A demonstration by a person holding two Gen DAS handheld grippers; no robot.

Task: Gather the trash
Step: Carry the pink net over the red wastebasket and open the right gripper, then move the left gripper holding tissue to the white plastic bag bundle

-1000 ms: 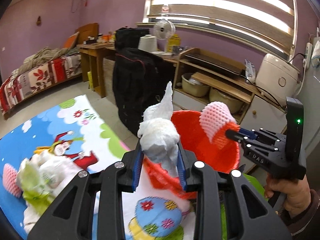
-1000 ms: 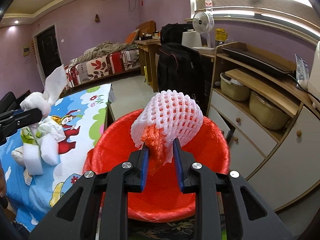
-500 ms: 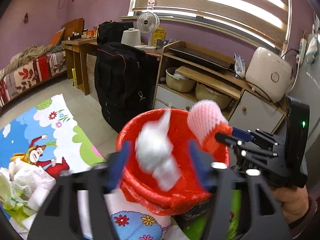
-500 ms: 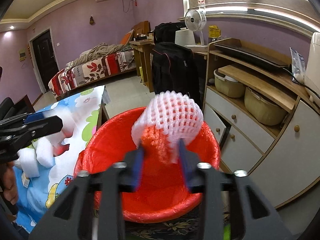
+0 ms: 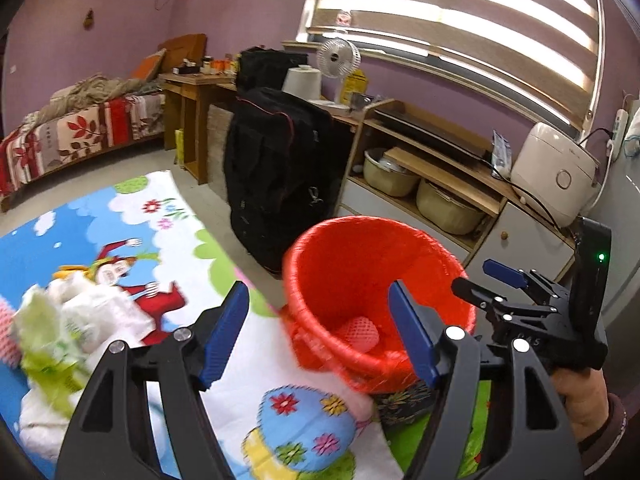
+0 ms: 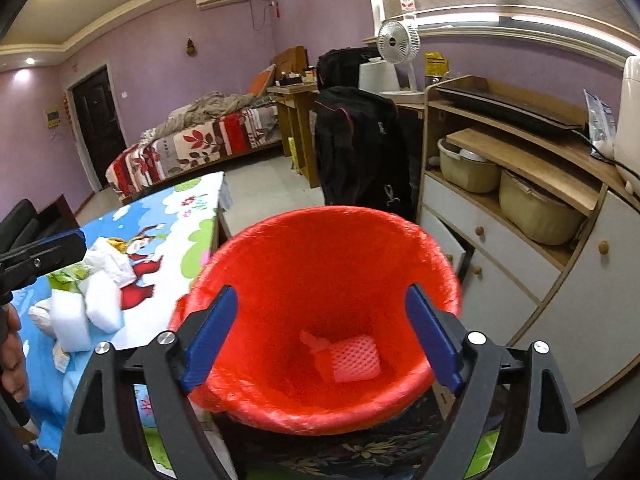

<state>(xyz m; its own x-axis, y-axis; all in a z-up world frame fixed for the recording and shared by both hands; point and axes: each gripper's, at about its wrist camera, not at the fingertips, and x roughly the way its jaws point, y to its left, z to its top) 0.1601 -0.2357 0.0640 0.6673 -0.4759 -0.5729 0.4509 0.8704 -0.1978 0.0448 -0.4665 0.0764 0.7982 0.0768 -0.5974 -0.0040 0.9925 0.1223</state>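
A red trash bin (image 5: 360, 264) lined with a red bag stands beside the table; it also shows in the right wrist view (image 6: 320, 264). A pink foam net (image 6: 356, 358) lies at its bottom and shows in the left wrist view (image 5: 358, 334) too. My left gripper (image 5: 320, 332) is open and empty just before the bin's rim. My right gripper (image 6: 320, 336) is open and empty over the bin's near rim; it also shows in the left wrist view (image 5: 486, 280). A pile of crumpled white tissues and green wrappers (image 5: 68, 320) lies on the cartoon tablecloth (image 5: 100, 224).
A black suitcase (image 5: 276, 184) stands behind the bin. A wooden cabinet (image 6: 520, 216) with bowls and a rice cooker (image 5: 552, 176) is to the right. A bed (image 6: 200, 148) lies along the far wall. White foam pieces (image 6: 86, 308) lie on the table.
Both grippers have opened. The white tissue left my left gripper and the pink foam net left my right one; the net now lies in the bin. The tissue is out of sight.
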